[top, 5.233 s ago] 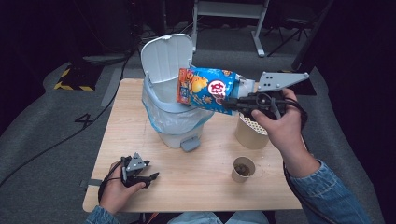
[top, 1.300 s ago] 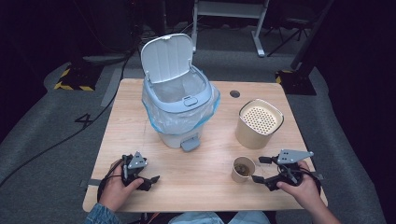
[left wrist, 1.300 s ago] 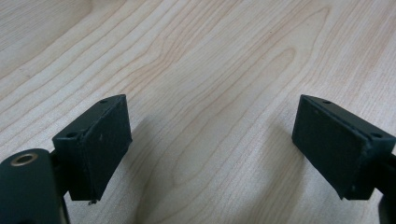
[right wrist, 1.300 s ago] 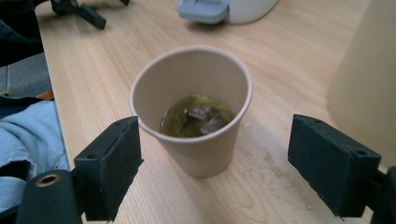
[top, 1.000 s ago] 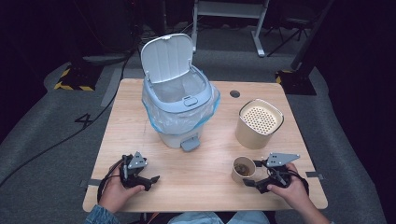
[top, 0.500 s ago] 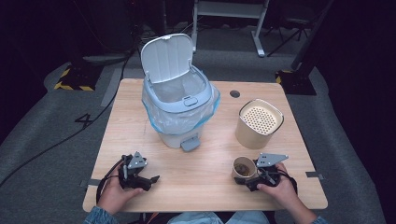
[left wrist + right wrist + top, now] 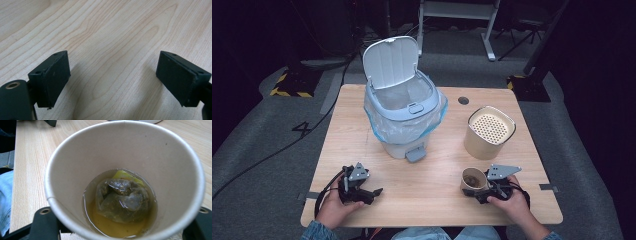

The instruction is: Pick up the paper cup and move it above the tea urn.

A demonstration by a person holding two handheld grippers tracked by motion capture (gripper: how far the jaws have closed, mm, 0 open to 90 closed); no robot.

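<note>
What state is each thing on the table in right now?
Pale blue pedal bin: lid up, plastic liner fitted.
Small brown paper cup: upright, holding a wet tea bag in shallow liquid, between right gripper's jaws, which have been closing.
Beige perforated-top canister: upright.
Left gripper: open, empty.

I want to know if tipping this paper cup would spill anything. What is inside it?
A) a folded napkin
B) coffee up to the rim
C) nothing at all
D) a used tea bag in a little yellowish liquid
D: the right gripper view shows the paper cup holding a soggy tea bag in shallow yellowish liquid.
</note>
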